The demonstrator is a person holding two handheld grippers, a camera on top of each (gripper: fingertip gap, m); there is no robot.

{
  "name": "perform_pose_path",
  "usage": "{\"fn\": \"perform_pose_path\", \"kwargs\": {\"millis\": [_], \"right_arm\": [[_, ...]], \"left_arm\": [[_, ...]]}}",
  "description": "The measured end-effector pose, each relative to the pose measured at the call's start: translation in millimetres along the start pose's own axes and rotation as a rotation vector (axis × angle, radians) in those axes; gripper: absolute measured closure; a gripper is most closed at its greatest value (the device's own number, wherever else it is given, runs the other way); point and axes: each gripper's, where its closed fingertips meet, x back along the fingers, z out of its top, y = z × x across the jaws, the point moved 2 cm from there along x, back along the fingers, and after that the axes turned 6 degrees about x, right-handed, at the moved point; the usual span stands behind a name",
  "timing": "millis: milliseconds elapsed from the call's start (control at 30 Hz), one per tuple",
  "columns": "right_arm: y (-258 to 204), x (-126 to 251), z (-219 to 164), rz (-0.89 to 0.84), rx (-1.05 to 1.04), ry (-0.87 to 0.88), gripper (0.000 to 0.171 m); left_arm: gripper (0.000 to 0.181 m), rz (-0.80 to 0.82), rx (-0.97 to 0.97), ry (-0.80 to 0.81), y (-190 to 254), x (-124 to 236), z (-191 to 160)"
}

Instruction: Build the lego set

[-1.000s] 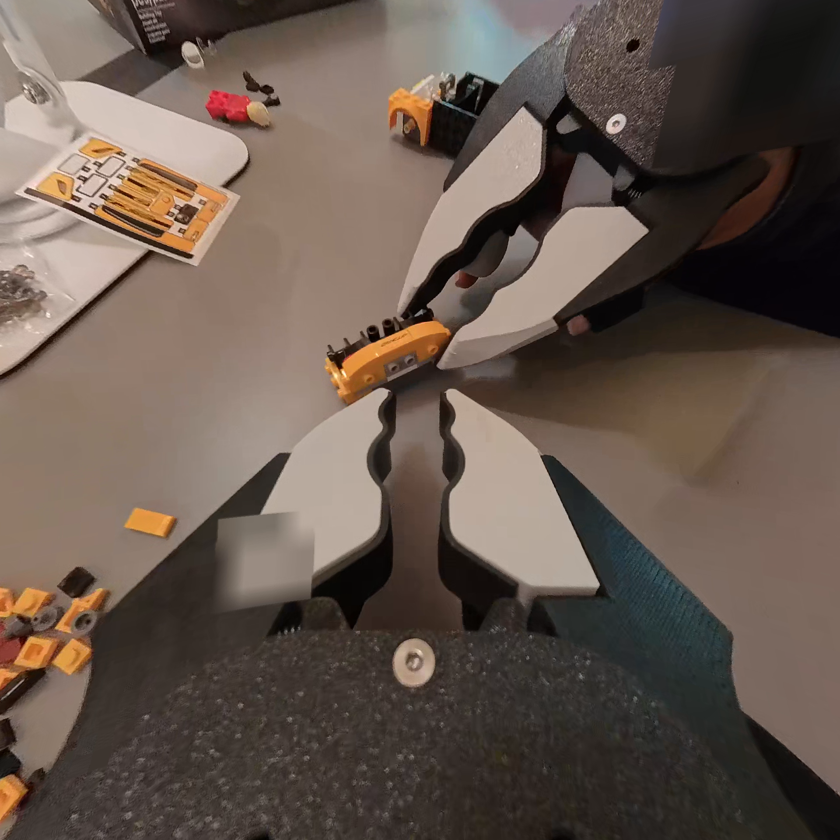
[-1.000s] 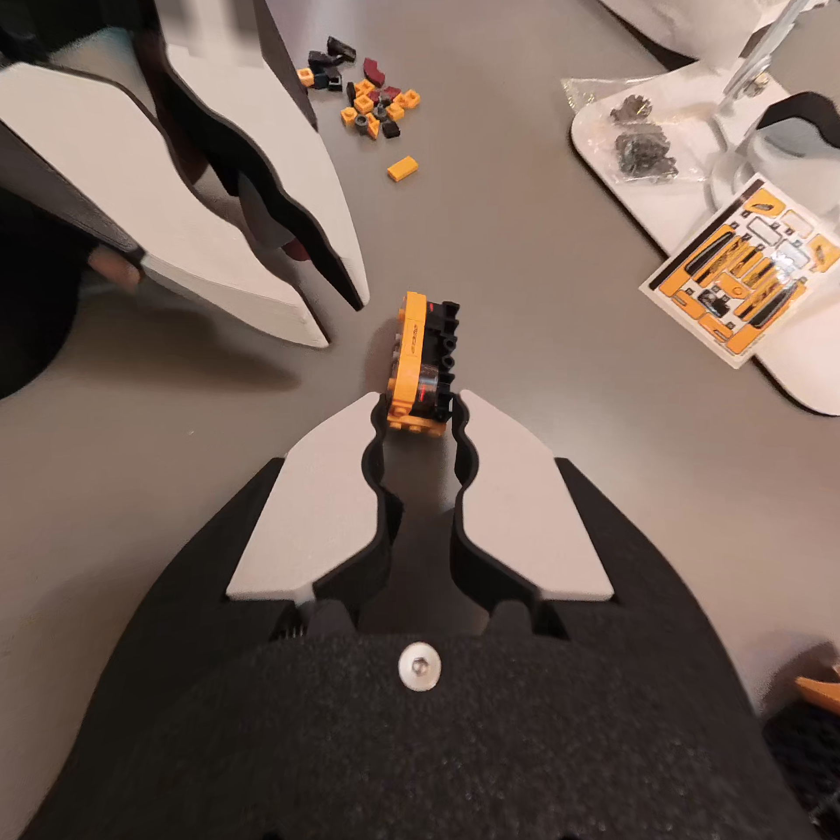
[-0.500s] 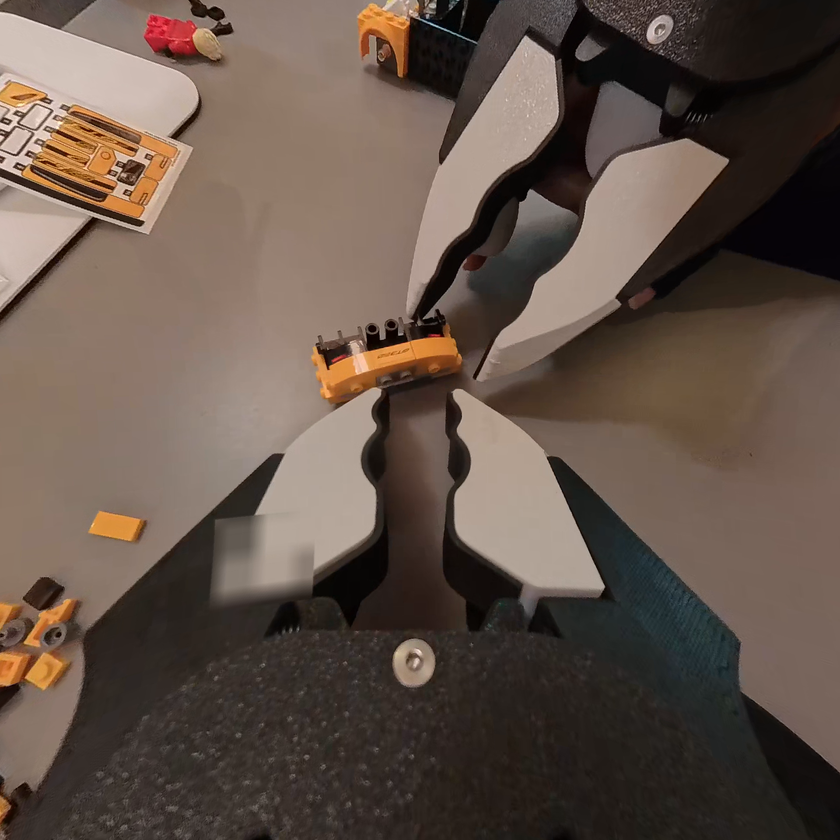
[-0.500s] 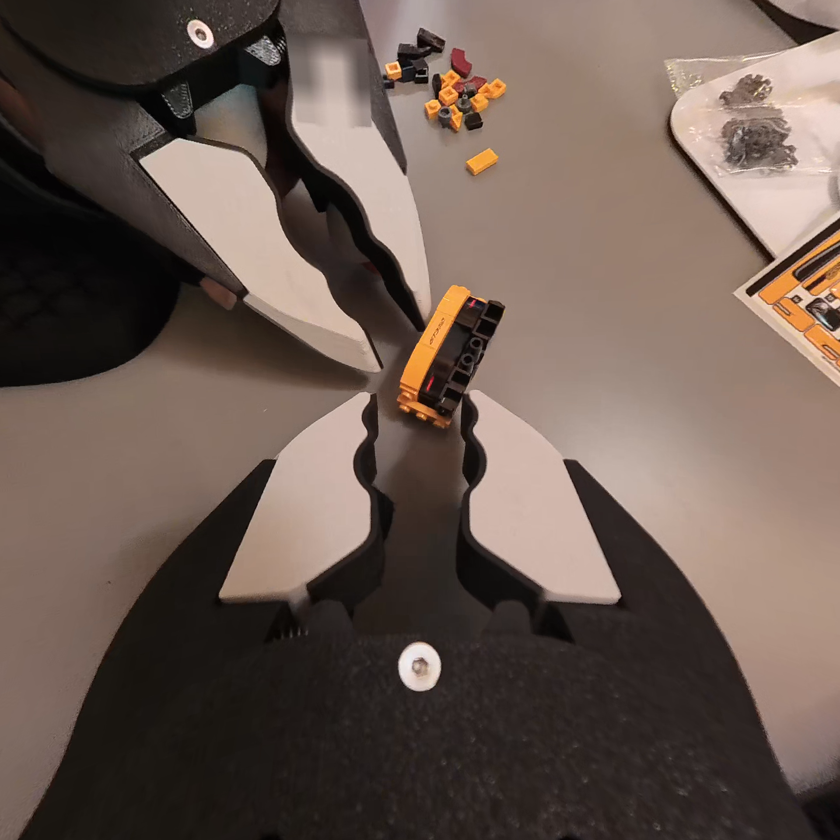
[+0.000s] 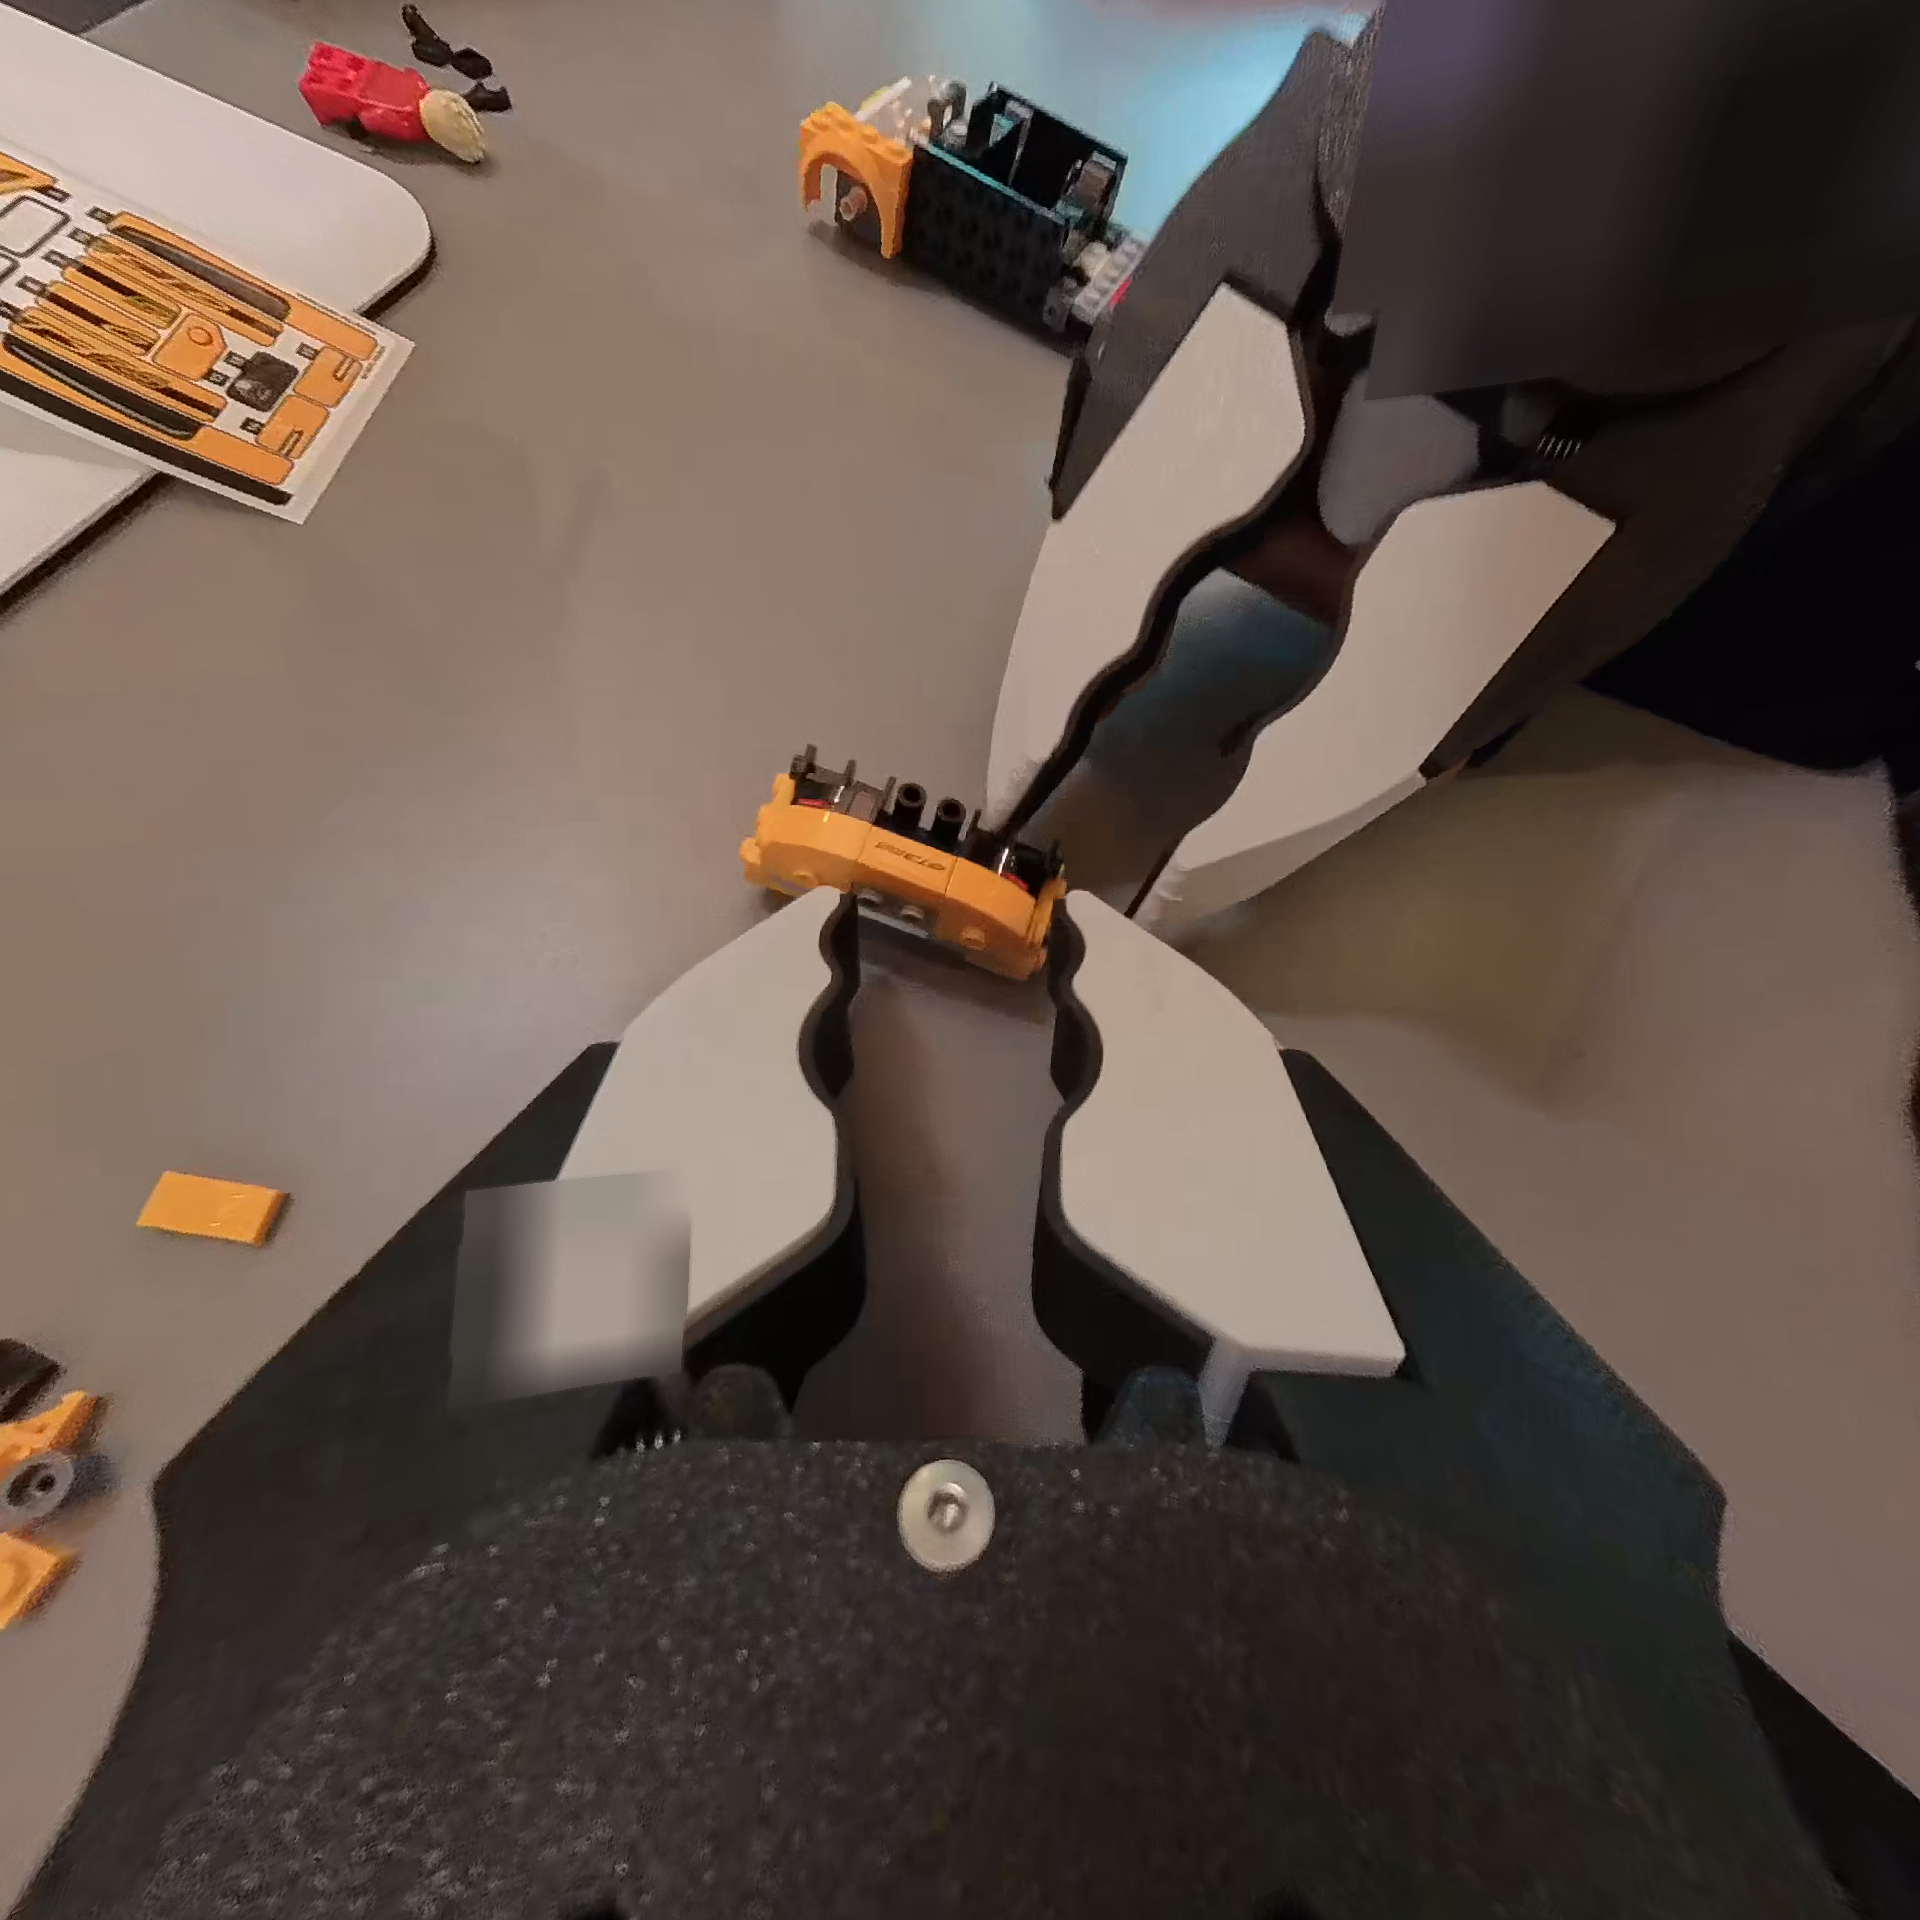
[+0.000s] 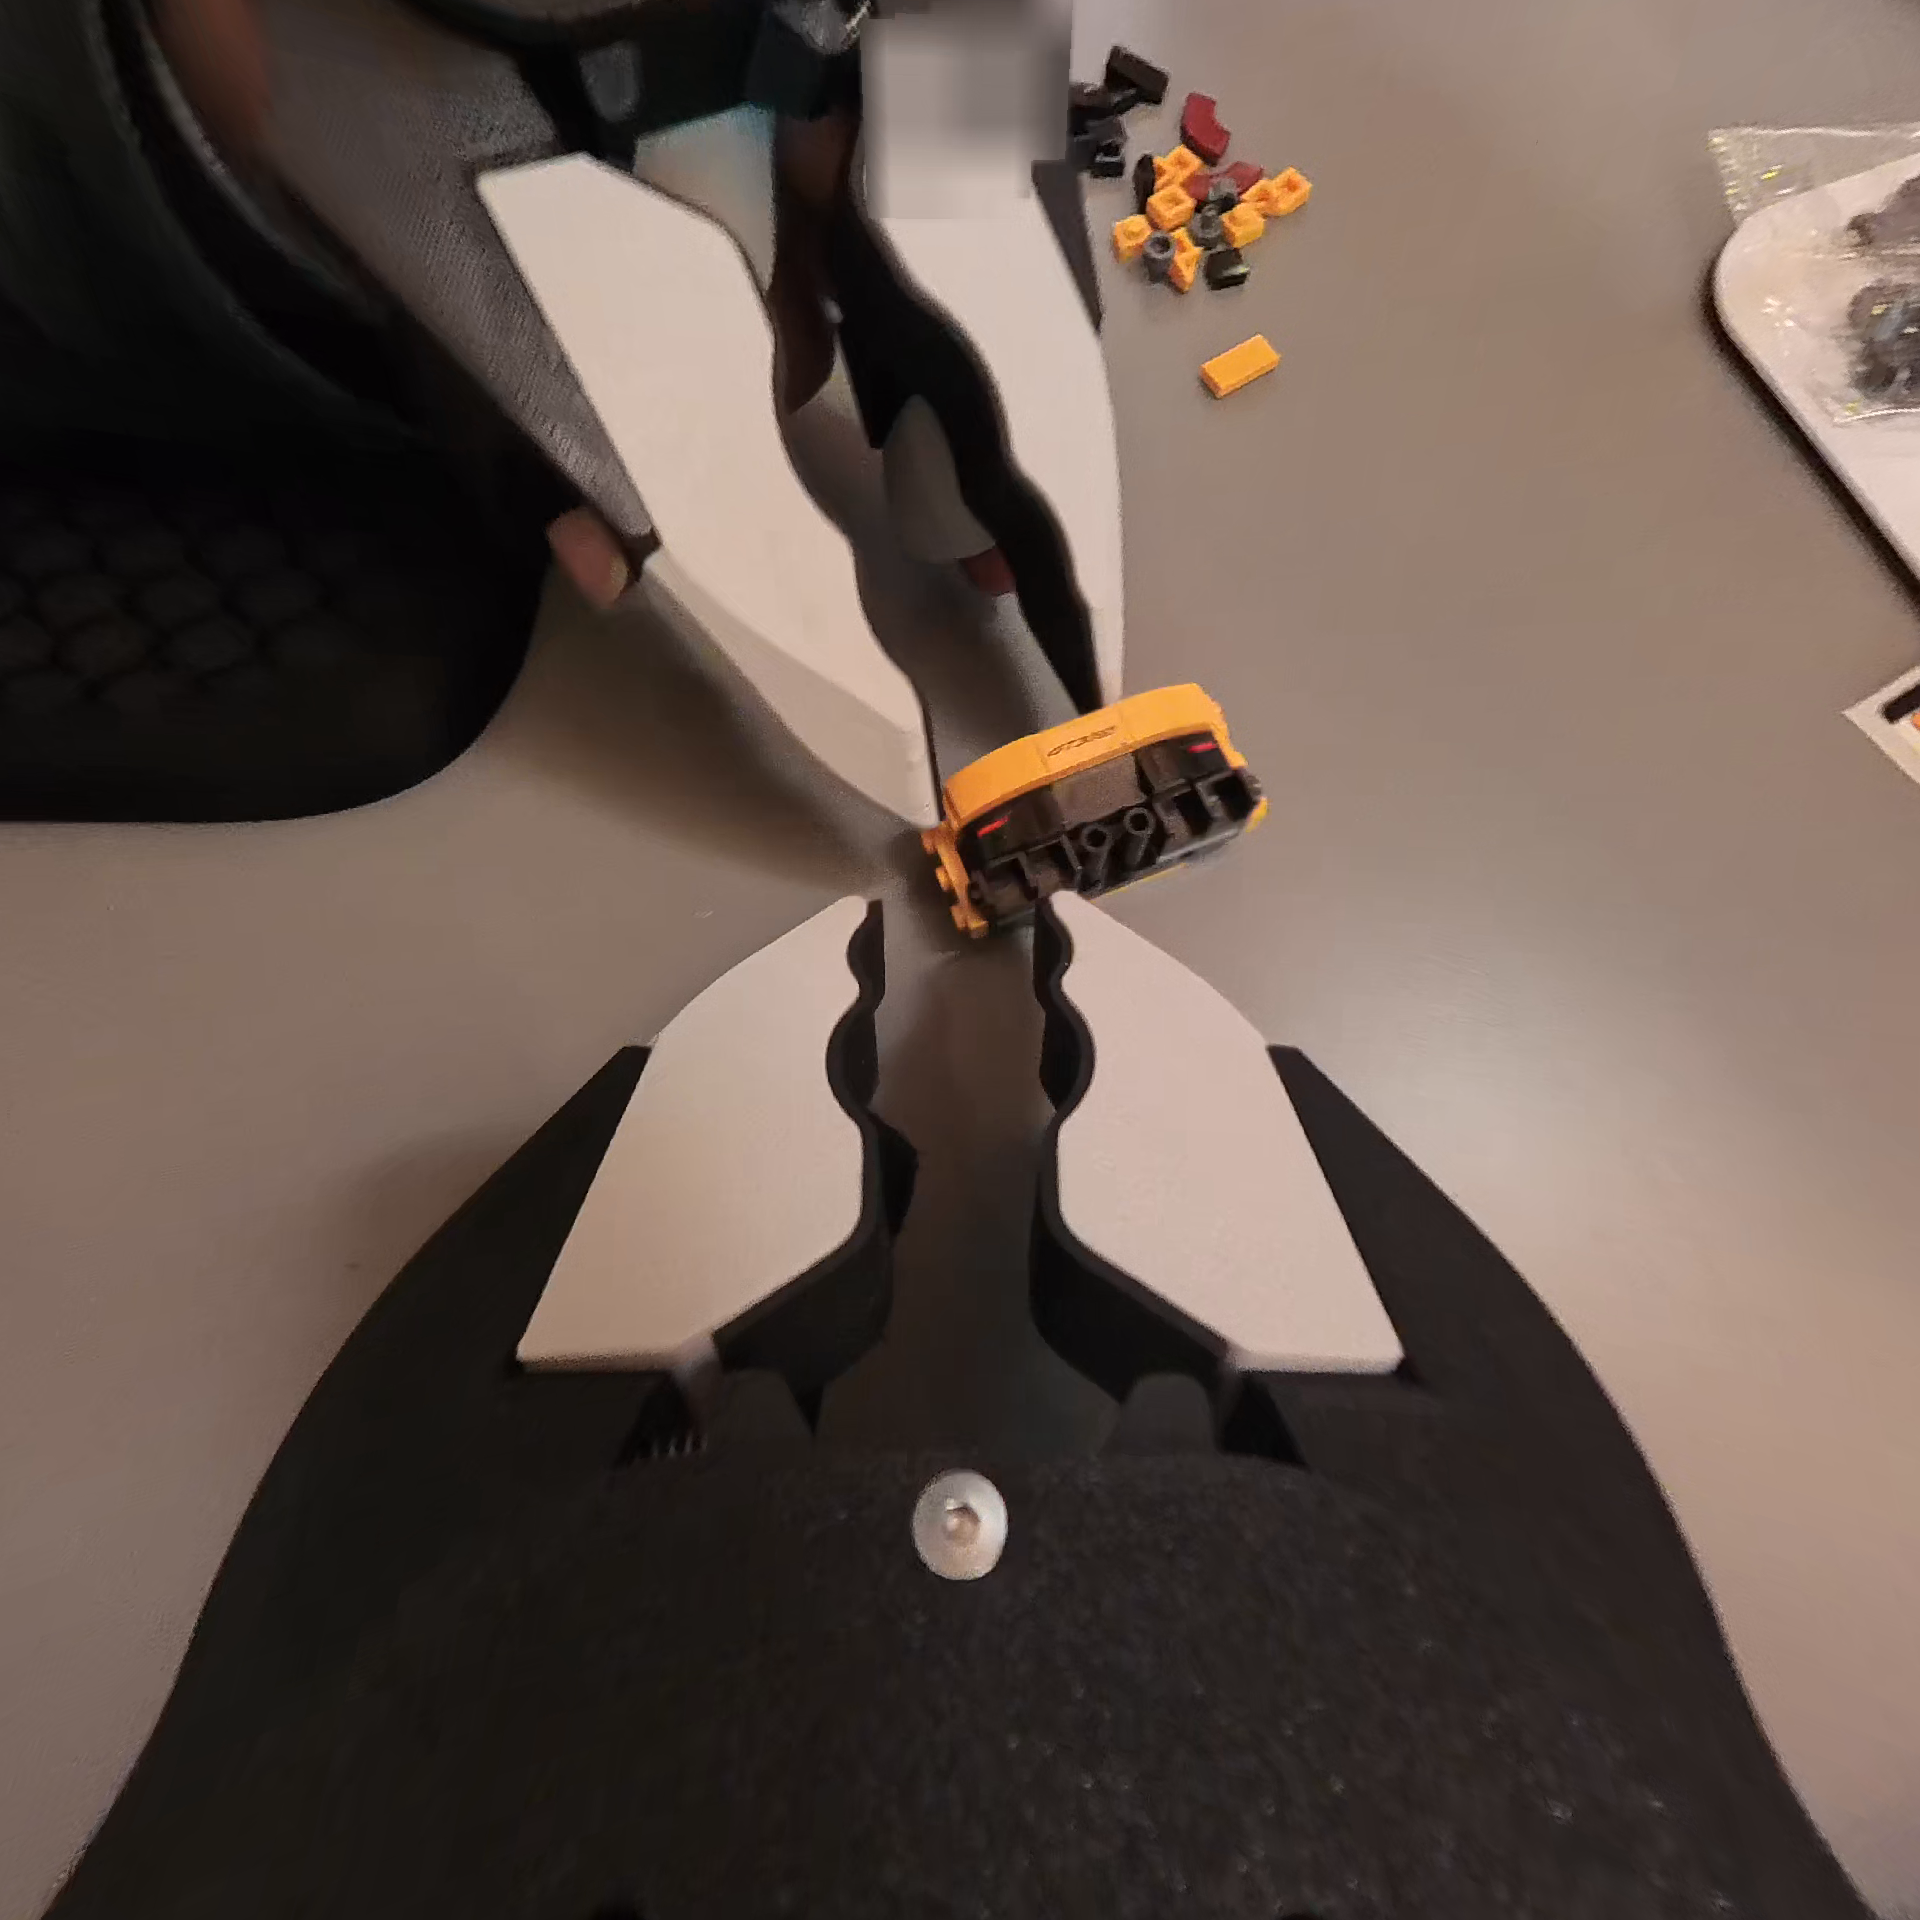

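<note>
step: square up orange sub-assembly (image 5: 902,875) on counter (image 5: 520,727) | left tool (image 5: 948,912) narrowly parted, tips at its side | right tool (image 6: 954,914) parted, empty | advice: nudge gently (it tips easily), then pinch the long sides

A matte grey table (image 5: 499,727) fills both views. At its far left in the left wrist view lies a white tray (image 5: 260,156) with rounded corners; the right wrist view shows it at the far right. Far left there, a black quilted-mesh surface (image 6: 208,644) (its kind is unclear) overlaps the table edge.
</note>
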Motion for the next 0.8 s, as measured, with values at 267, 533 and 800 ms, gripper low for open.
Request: {"fn": "perform_pose_path", "kwargs": {"millis": [267,533,800], "right_arm": [[-8,2,3,0.055,0.024,0.028,0.144],[15,16,8,-0.040,-0.037,0.095,0.144],[21,17,7,-0.074,-0.054,0.097,0.144]], "left_arm": [[0.146,-0.017,0.024,-0.005,2,0,-1],[0.130,0.073,0.024,-0.086,0,-3,-9],[0.163,0.185,-0.148,-0.111,-2,-5,-10]]}}
